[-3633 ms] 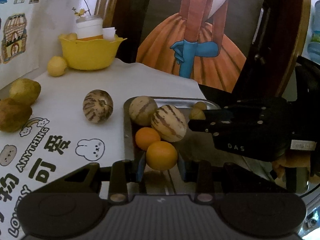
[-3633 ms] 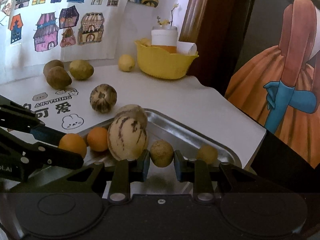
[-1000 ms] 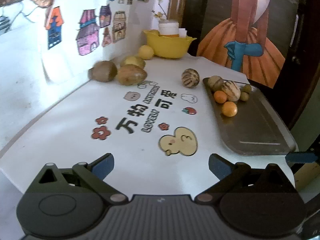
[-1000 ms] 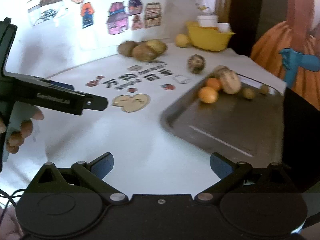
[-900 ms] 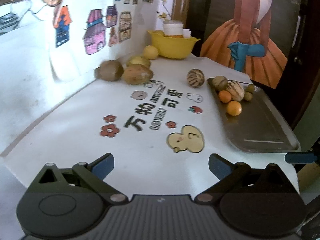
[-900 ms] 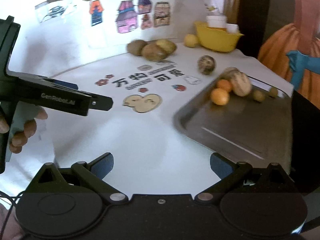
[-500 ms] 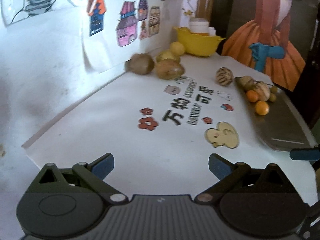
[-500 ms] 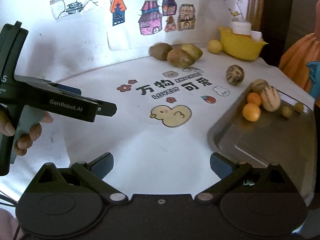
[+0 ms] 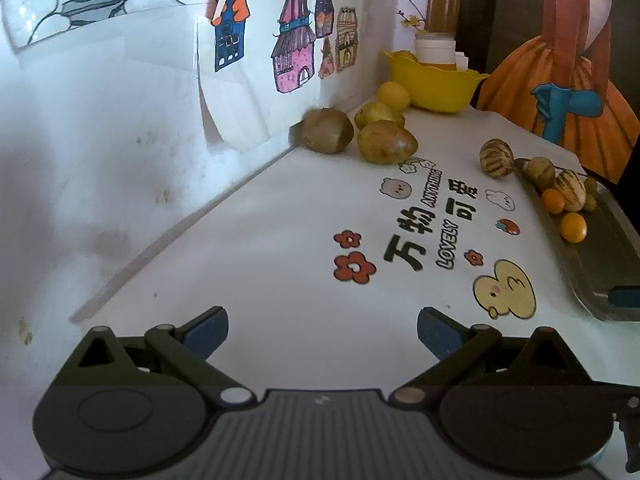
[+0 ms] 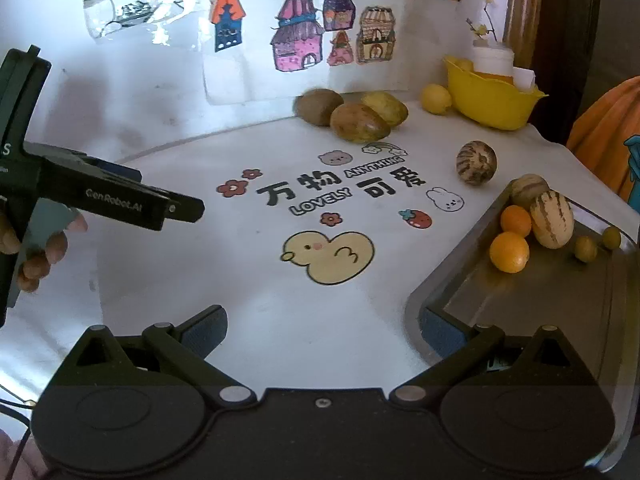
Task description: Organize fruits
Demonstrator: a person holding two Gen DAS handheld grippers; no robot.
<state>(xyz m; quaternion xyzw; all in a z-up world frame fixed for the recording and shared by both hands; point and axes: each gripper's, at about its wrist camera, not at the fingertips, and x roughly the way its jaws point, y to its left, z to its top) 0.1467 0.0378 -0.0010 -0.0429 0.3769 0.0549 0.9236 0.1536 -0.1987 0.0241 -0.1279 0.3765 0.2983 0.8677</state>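
Both grippers hang open and empty over the near part of the white printed tablecloth: my left gripper (image 9: 322, 334) and my right gripper (image 10: 322, 330). At the right lies a metal tray (image 10: 520, 312) holding two oranges (image 10: 509, 252), two striped melons (image 10: 551, 220) and two small green fruits (image 10: 586, 249) at its far end. Another striped melon (image 10: 476, 161) sits on the cloth just beyond the tray. Three brown-green fruits (image 10: 359, 123) and a lemon (image 10: 436, 99) lie by the back wall. In the right wrist view a hand (image 10: 40, 256) holds the left gripper at the left.
A yellow bowl (image 10: 492, 100) with a white jar stands at the back right corner. Paper drawings hang on the wall behind the table. The table's right edge drops off past the tray, in front of a painted panel (image 9: 568, 80).
Both grippers, shut on an orange and a small green fruit at the tray 3.6 s ago, are now open, empty and drawn back; both views have kept swinging left.
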